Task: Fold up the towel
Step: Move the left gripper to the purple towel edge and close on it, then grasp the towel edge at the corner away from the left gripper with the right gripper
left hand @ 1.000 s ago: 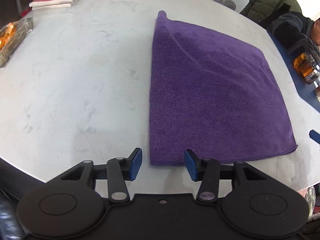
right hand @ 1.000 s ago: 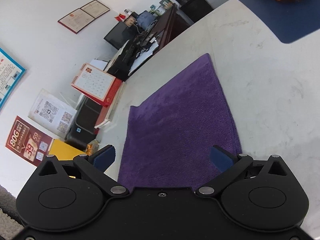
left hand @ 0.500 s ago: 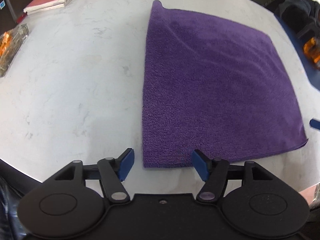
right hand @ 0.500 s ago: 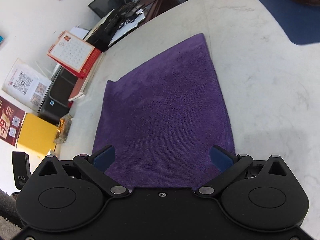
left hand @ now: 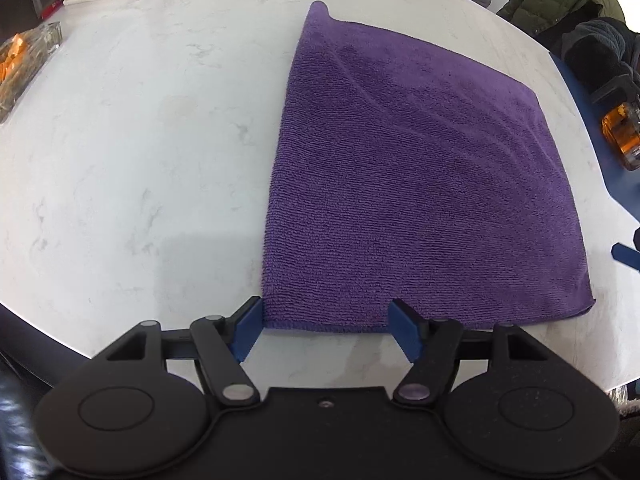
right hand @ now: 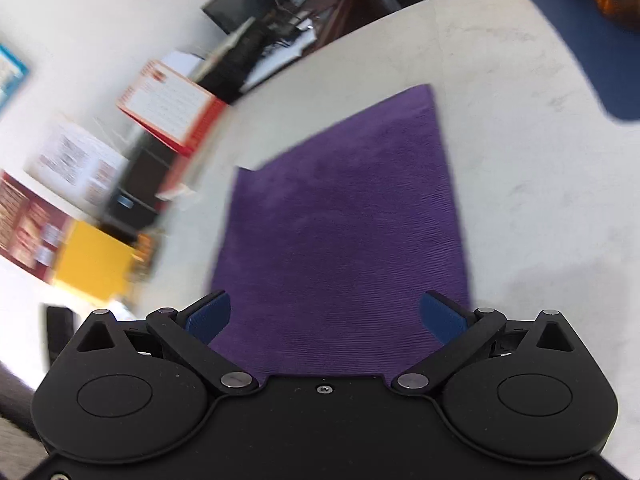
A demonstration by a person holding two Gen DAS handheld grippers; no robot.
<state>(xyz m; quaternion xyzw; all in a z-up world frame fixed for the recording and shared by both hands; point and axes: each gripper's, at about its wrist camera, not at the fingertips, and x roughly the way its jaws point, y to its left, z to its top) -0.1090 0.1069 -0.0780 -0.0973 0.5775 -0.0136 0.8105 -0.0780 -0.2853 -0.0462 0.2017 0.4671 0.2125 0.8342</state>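
Purple terry towel (left hand: 420, 184) lies flat on white marbled table (left hand: 140, 152), ribbed nap, near edge along table's near rim. My left gripper (left hand: 326, 330): blue pads apart, jaws just opening then easing in slightly, straddling towel's near-left corner, nothing pinched. Left view alone shows tip of my right gripper (left hand: 625, 255) beside towel's right edge. Right view, blurred: my right gripper (right hand: 325, 316) jaws wide apart above towel (right hand: 340, 240), gripping nothing; red desk calendar (right hand: 172, 106) beyond table's far edge.

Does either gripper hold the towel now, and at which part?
No. The left gripper and right gripper are open; the towel lies flat.
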